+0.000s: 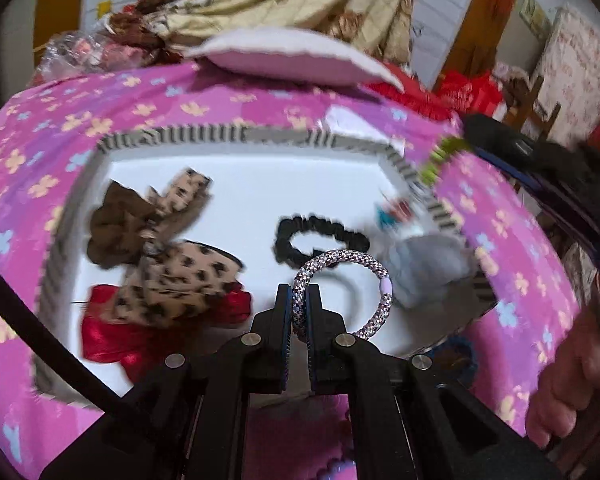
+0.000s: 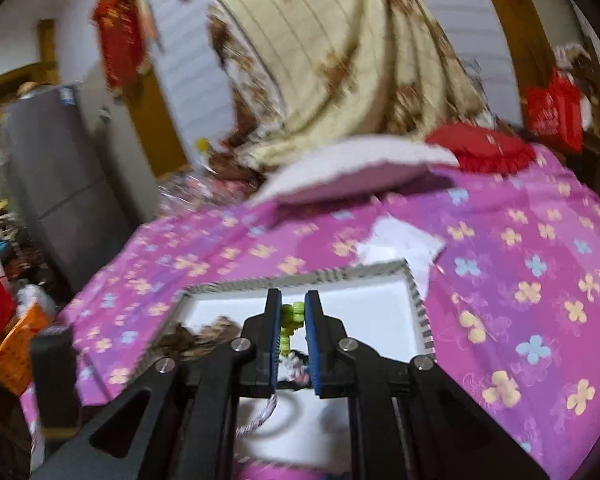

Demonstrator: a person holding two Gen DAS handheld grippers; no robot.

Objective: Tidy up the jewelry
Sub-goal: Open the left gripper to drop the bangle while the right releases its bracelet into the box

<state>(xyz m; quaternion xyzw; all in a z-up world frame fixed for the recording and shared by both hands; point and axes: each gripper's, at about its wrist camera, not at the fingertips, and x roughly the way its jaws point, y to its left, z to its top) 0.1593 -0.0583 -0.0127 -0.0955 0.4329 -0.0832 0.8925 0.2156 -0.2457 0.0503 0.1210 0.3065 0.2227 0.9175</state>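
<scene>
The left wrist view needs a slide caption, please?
Left gripper pinches a braided hair tie above a white tray of hair accessories.

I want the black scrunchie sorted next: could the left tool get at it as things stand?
Probably not yet: the left tool is shut on the braided hair tie, though the black scrunchie lies uncovered just ahead in the tray.

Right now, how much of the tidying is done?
Several pieces already lie in the white tray: a leopard bow, a red bow, a black scrunchie. In hand: the left gripper clamps a braided hair tie, and the right gripper grips a green piece. Both remain to be placed.
</scene>
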